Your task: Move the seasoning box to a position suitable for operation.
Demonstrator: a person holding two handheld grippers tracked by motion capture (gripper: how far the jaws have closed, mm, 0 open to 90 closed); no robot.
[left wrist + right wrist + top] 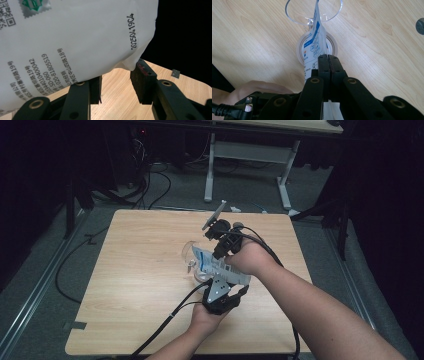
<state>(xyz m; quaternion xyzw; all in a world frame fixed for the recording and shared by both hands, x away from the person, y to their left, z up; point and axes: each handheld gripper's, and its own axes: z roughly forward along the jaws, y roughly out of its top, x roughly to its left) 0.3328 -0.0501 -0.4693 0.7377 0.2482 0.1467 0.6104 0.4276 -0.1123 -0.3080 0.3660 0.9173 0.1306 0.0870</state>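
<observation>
Right gripper [328, 60] fingers pinch the packet [314, 42] over the clear cup [312, 15] for pouring; left gripper [116, 87] fingers gape beneath it

Table: my landmark, the wooden table [135, 285], fills the middle of the high view.
Glass: I see a clear glass [189, 254] near the table's centre, open rim up.
Pouch: a printed pouch [220, 268] is just right of the glass, its upper end leaning over the glass rim; I look down its edge into the glass [313, 15] in the right gripper view.
Right gripper: my right gripper [223, 251] is behind the pouch, jaws pressed together on the pouch edge [312, 53].
Left gripper: my left gripper [220, 296] is in front of the pouch, jaws apart just under its lower corner [75, 42].
Desk frame: a desk frame [250, 165] stands on the floor beyond the table's far edge.
</observation>
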